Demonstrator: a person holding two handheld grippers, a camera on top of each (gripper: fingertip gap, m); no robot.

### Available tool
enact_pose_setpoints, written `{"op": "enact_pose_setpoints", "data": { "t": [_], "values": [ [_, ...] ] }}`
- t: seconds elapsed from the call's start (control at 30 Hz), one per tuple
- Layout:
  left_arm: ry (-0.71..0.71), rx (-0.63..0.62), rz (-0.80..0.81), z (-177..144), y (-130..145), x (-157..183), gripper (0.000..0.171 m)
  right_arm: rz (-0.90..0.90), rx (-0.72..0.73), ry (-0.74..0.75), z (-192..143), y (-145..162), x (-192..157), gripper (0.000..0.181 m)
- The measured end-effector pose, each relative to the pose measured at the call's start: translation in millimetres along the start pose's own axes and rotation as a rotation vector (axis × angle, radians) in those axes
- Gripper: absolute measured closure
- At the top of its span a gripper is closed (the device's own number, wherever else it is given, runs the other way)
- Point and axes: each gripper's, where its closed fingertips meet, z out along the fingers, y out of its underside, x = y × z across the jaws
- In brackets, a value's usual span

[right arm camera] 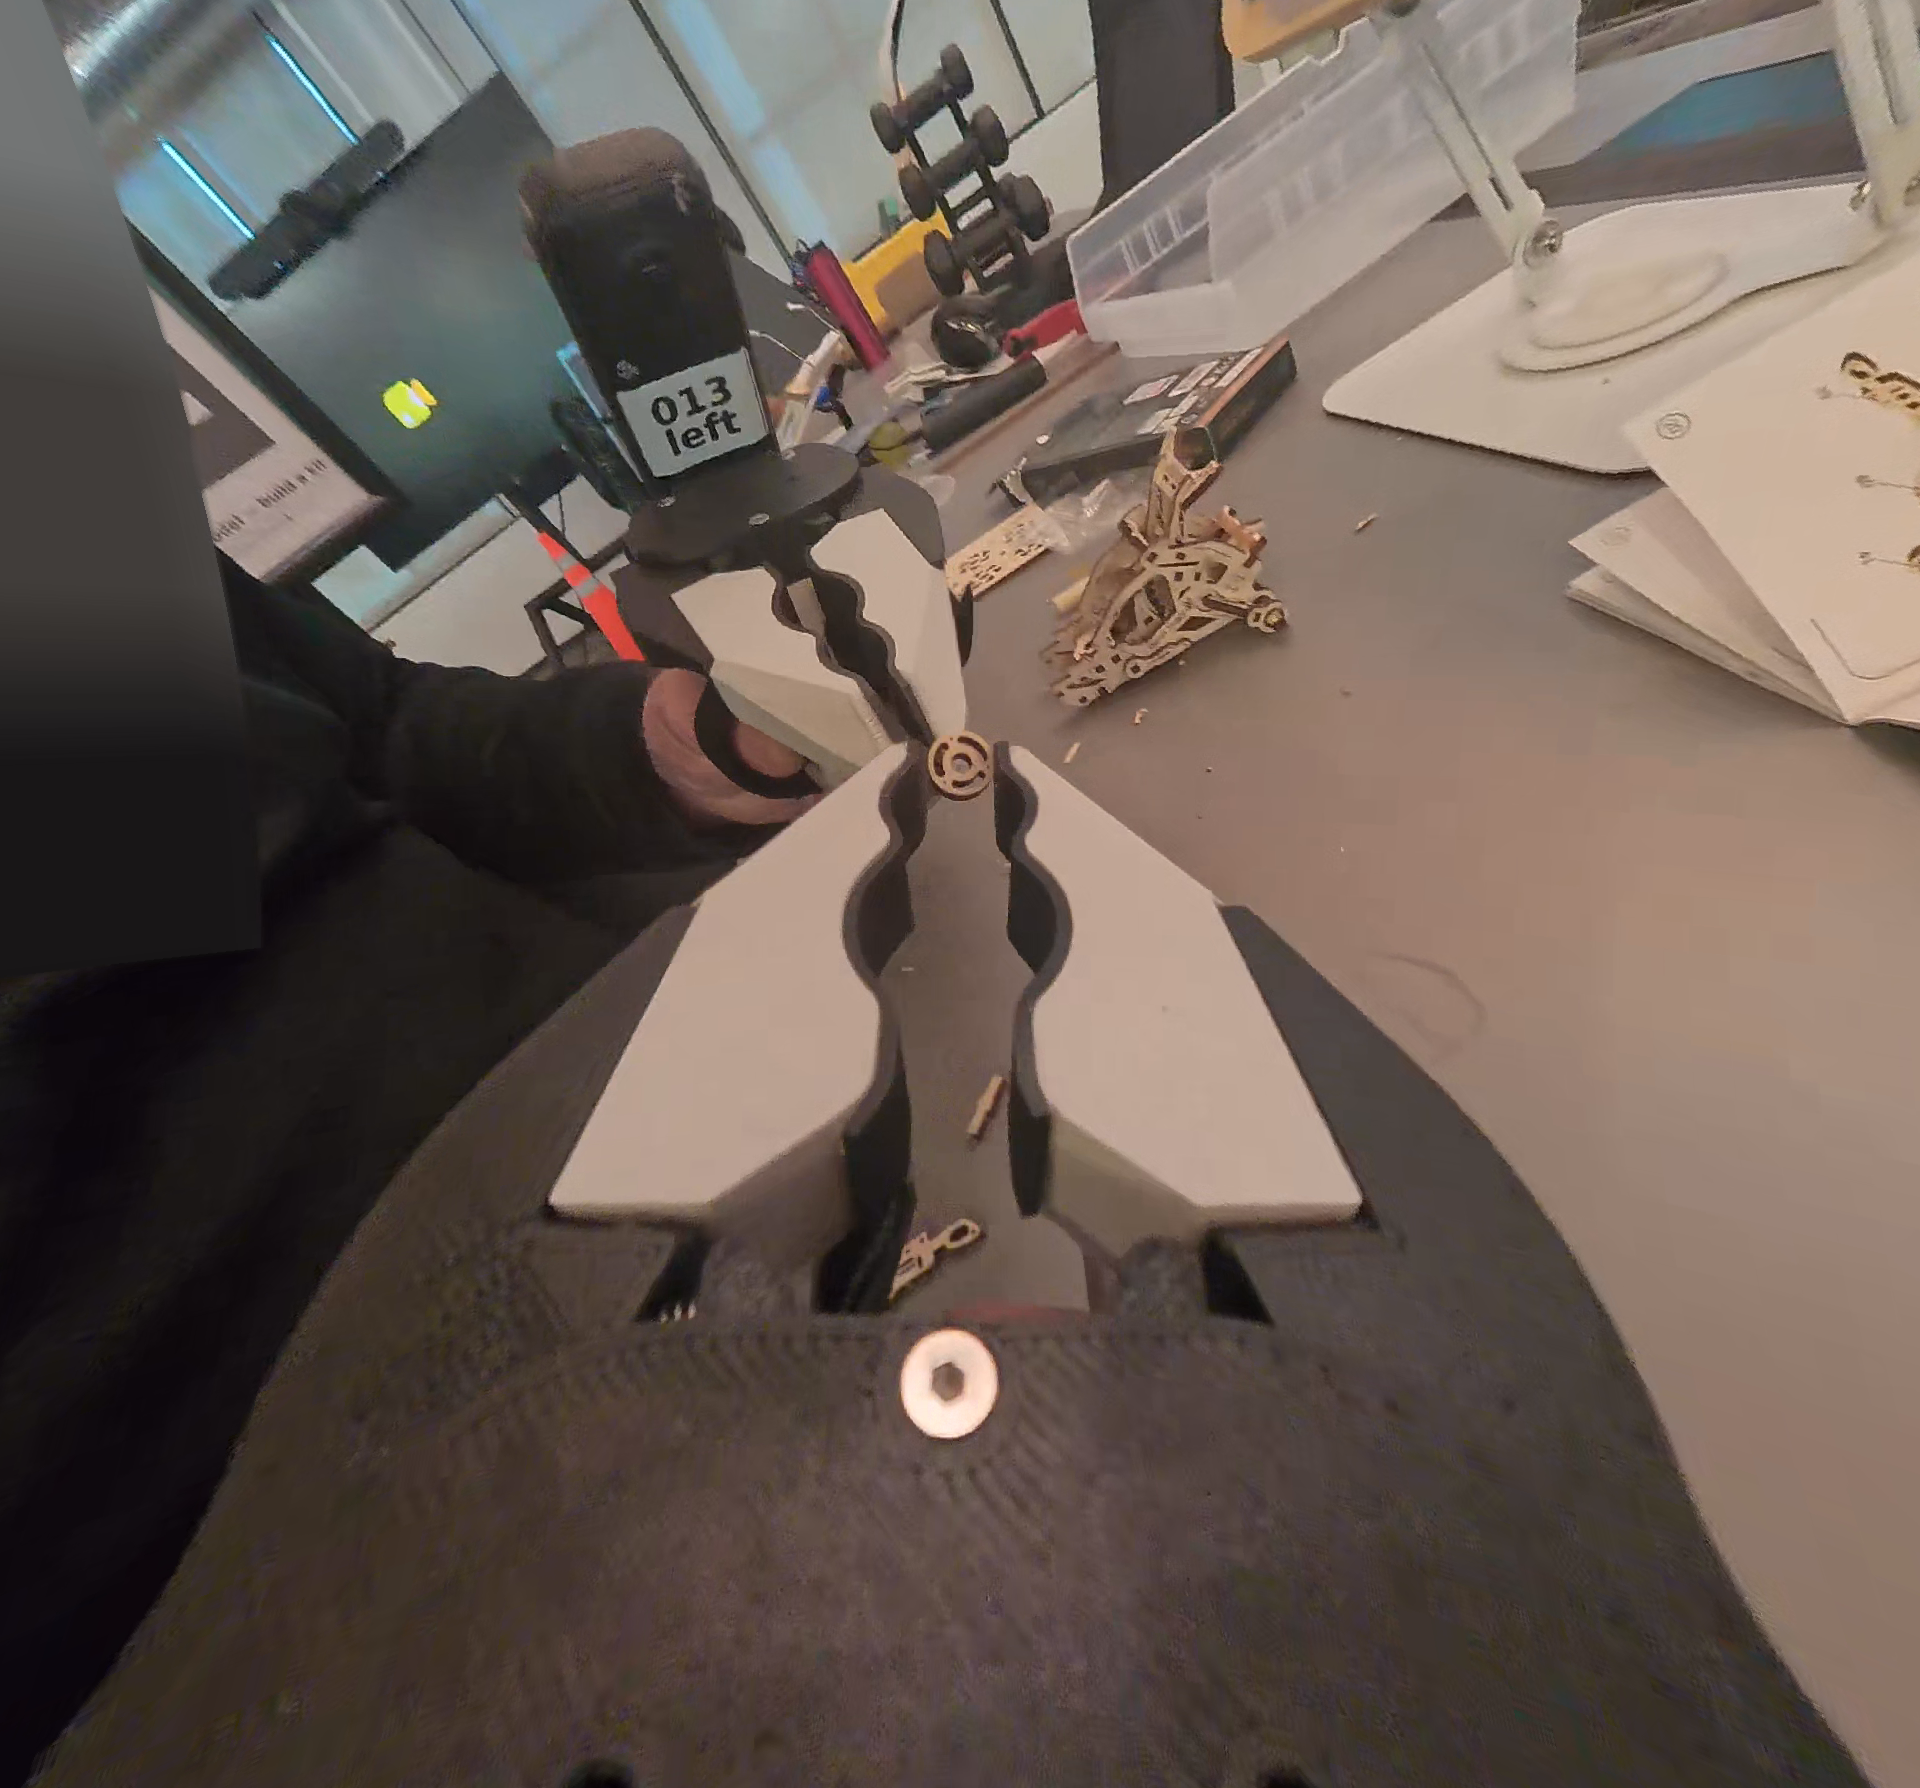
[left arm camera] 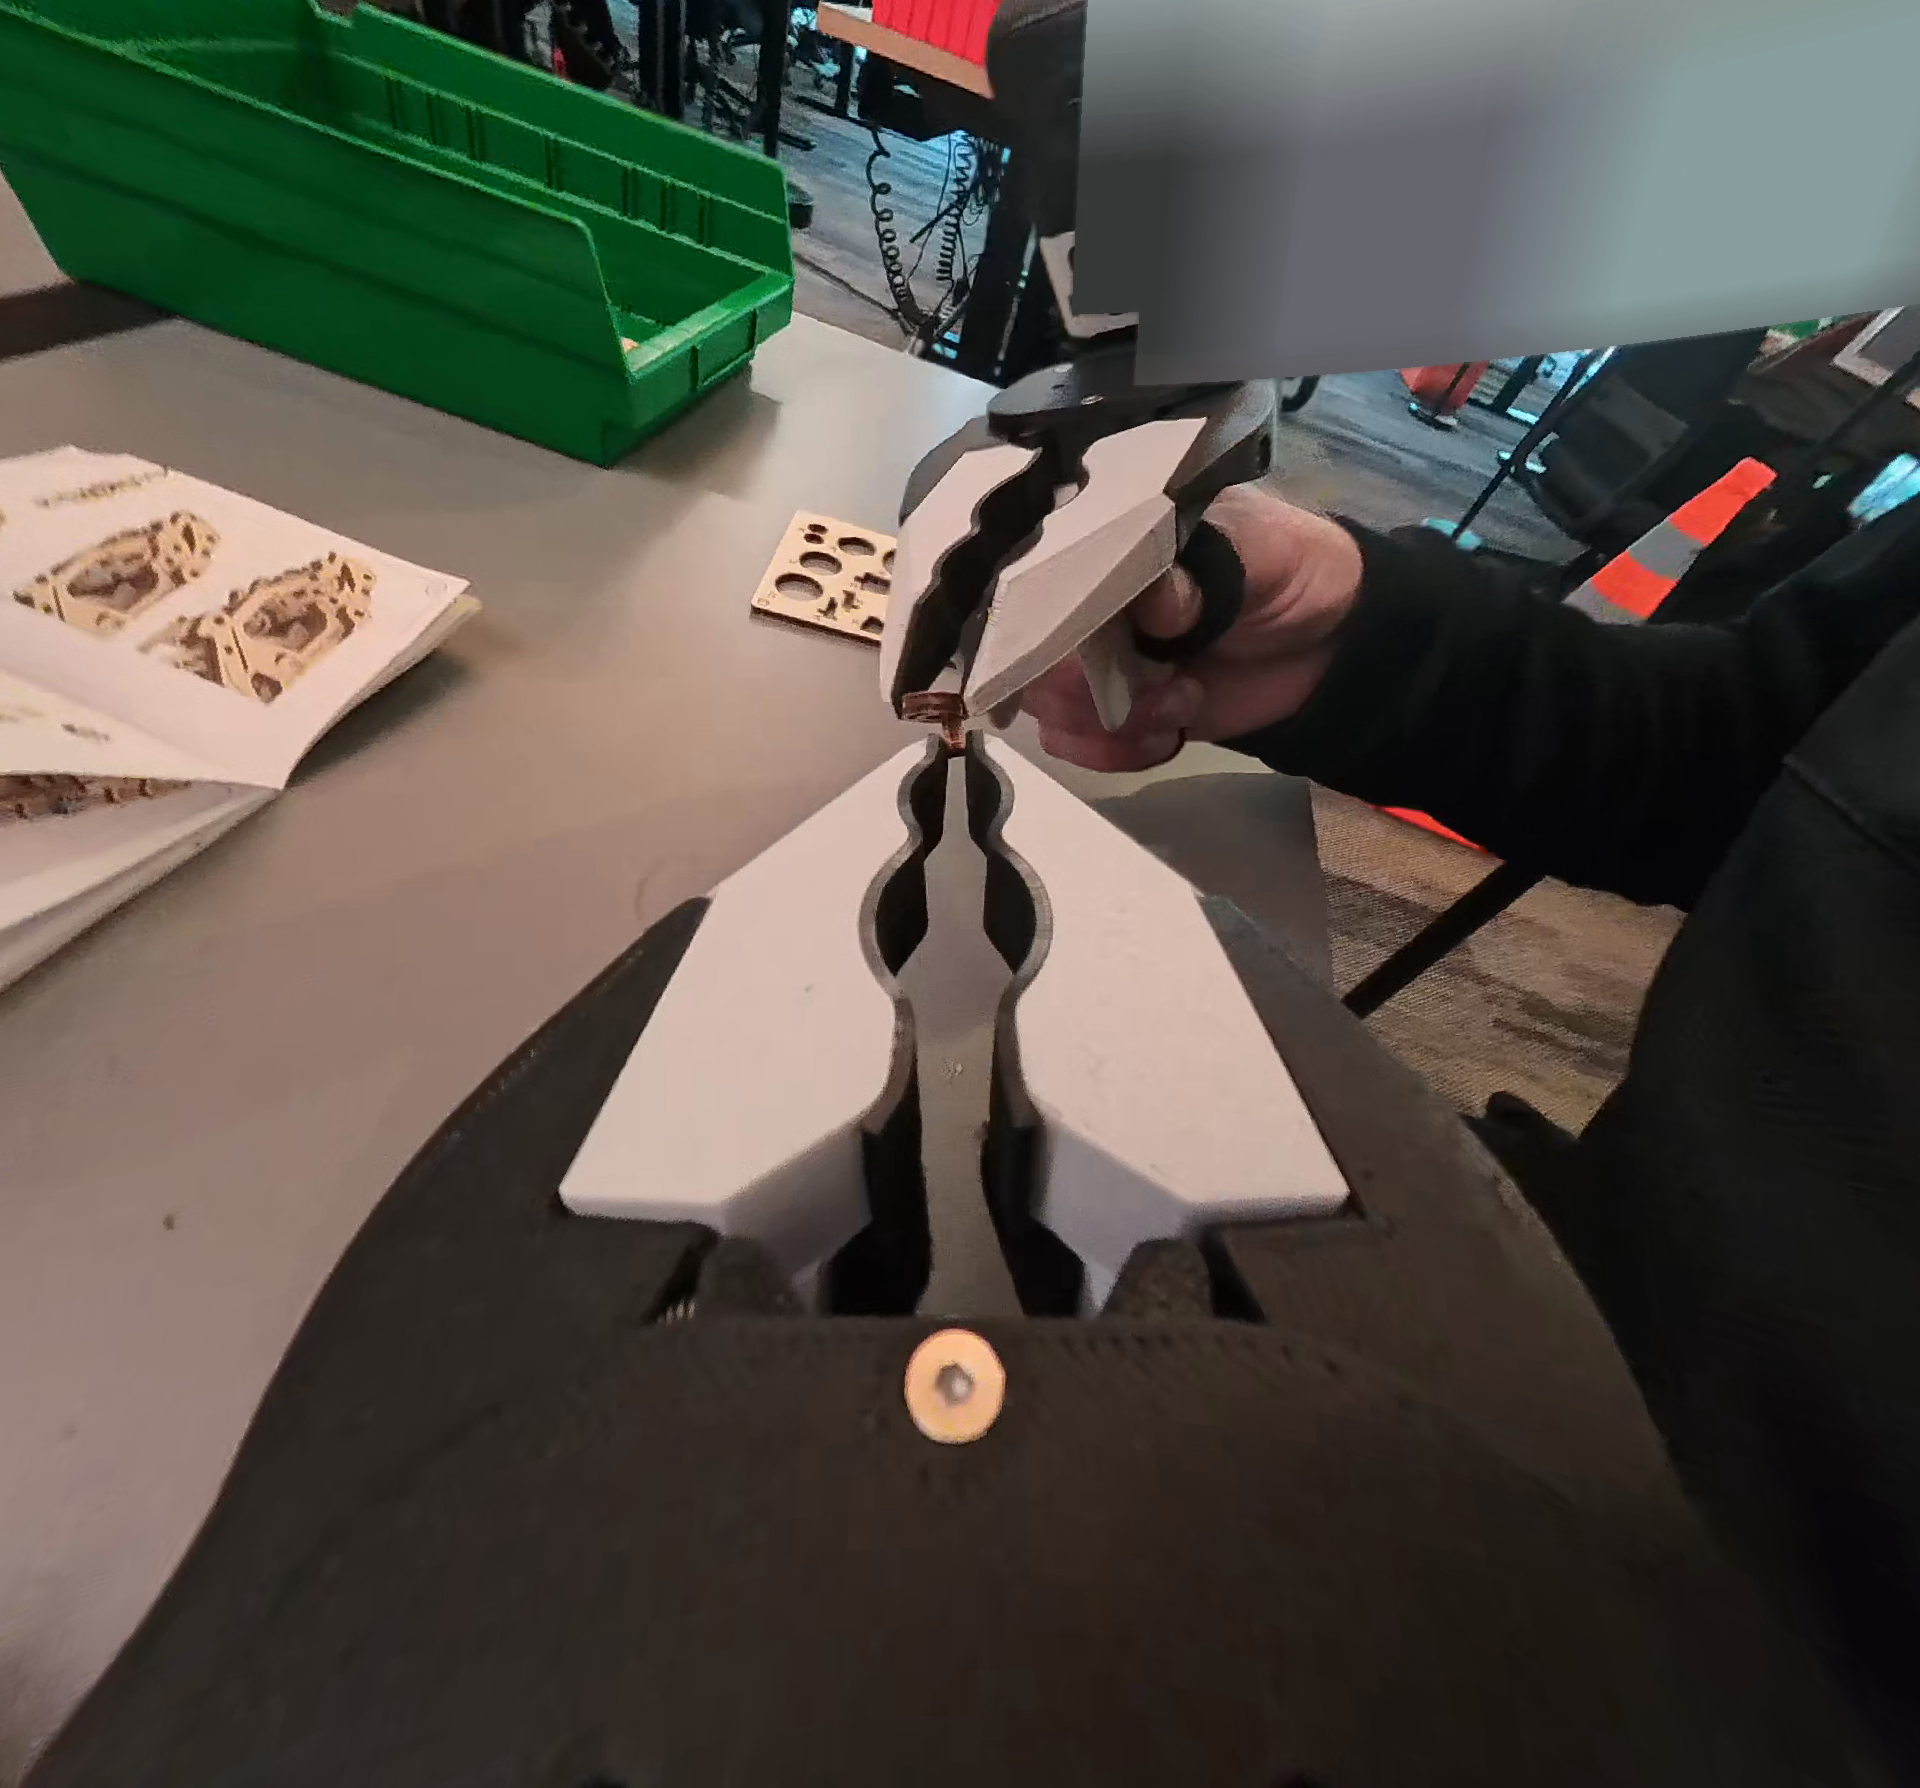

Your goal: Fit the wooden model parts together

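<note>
The green bin (left arm camera: 395, 211) in the upper left of the left wrist view sits on the grey tabletop (left arm camera: 499, 803); only a small pale scrap shows through its open end, the rest of its inside is hidden. In the upper right of the right wrist view a clear plastic box (right arm camera: 1226, 252) cannot be read for contents. A blurred patch covers the upper right of the left wrist view. At centre frame the right hand-held gripper (right arm camera: 961, 770) pinches a small round wooden disc (right arm camera: 957, 764) at its fingertips. The left hand-held gripper (left arm camera: 953, 751) is nearly pressed together on a tiny wooden peg (left arm camera: 953, 739) meeting that disc from below. The half-built wooden model (right arm camera: 1153, 595) lies right of centre, beside loose scraps, with an open booklet (right arm camera: 1766, 575) at the right edge.
</note>
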Motion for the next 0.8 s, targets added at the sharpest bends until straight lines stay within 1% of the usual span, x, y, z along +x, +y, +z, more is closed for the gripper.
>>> {"op": "enact_pose_setpoints", "data": {
  "t": [0.17,0.43,0.6,0.8],
  "values": [
    [-0.019,0.017,0.091,-1.1,-7.8,5.5,0.171,0.001,0.041,-0.054,-2.8,-7.7,-11.4,0.171],
    [-0.017,0.049,0.188,-3.2,-15.3,14.6,0.171,-0.076,0.054,-0.036,-6.7,-12.3,-21.6,0.171],
    [0.0,0.077,0.214,-3.4,-21.5,21.3,0.171,-0.128,0.066,-0.028,-10.9,-16.3,-29.9,0.171],
    [0.003,0.082,0.236,-3.5,-26.4,25.0,0.171,-0.168,0.077,0.006,-14.1,-18.5,-33.4,0.171]
  ]
}}
